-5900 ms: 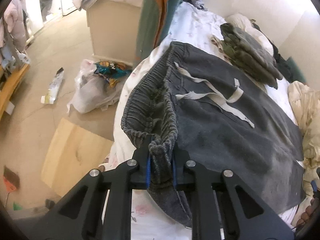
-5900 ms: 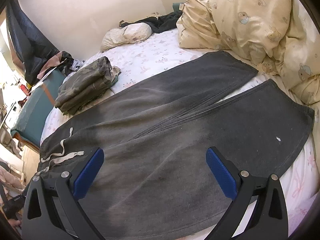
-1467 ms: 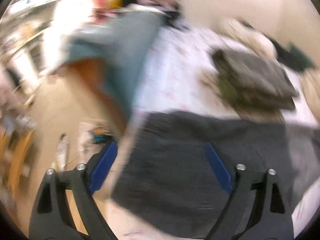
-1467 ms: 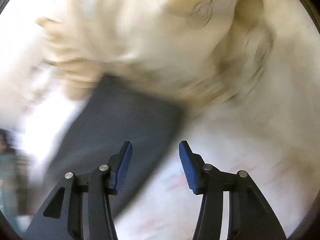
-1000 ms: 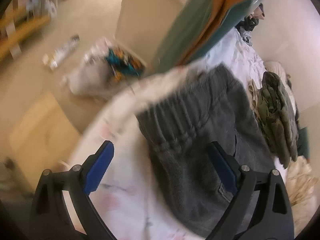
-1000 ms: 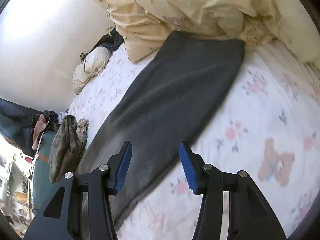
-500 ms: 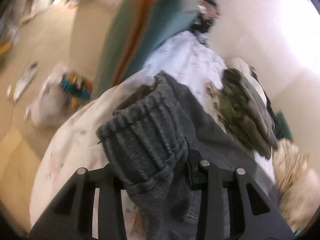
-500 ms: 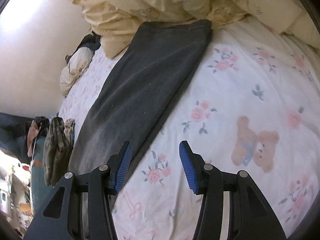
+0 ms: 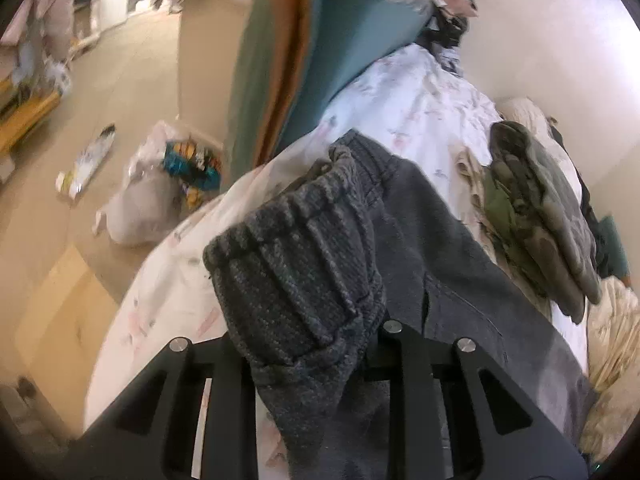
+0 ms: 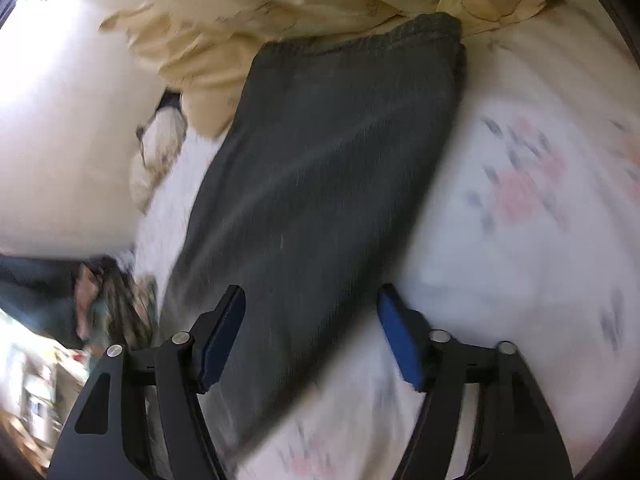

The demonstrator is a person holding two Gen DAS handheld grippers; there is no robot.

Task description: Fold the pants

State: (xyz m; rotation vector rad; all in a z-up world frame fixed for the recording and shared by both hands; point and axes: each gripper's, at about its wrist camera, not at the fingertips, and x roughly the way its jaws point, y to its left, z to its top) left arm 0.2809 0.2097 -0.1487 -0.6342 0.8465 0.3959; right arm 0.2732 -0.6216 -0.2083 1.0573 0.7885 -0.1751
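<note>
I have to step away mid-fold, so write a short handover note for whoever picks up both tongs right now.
Left tongs: shut on the pants' waistband, bunched and lifted off the bed.
Right tongs: open, empty, low over the leg end of the pants, one pad over cloth, the other over the floral sheet.
Pants: grey, legs stacked one on the other in a long strip, cuffs against the yellow duvet.
Done: lengthwise fold.
Left: probably grip the leg end, bring the ends together, smooth.
</note>
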